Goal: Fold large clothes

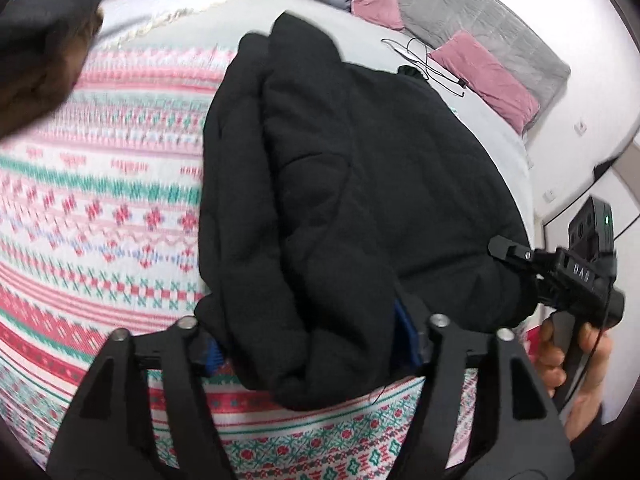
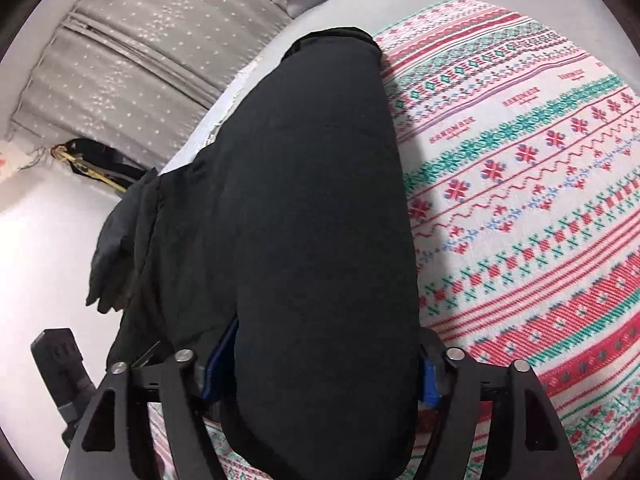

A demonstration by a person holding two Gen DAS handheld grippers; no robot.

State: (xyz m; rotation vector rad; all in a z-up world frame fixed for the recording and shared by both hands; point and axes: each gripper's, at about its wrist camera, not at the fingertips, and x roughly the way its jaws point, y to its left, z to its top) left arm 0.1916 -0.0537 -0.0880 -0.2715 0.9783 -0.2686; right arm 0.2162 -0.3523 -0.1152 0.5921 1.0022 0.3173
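Note:
A large black padded jacket (image 1: 344,184) lies lengthwise on a patterned red, green and white blanket (image 1: 100,208). My left gripper (image 1: 316,344) has its jaws wide around the jacket's near bunched end; the blue pads (image 1: 406,332) flank thick fabric. In the right wrist view the jacket (image 2: 304,208) fills the middle. My right gripper (image 2: 320,372) has its pads (image 2: 428,376) either side of the thick near end. The right gripper also shows in the left wrist view (image 1: 560,272), at the jacket's right edge.
Pink pillows (image 1: 488,76) and a black cable (image 1: 432,64) lie at the head of the bed by a grey headboard (image 1: 480,12). A dark garment (image 1: 44,40) hangs at upper left. A grey curtain (image 2: 132,64) and a dark object on the floor (image 2: 92,160) lie left of the bed.

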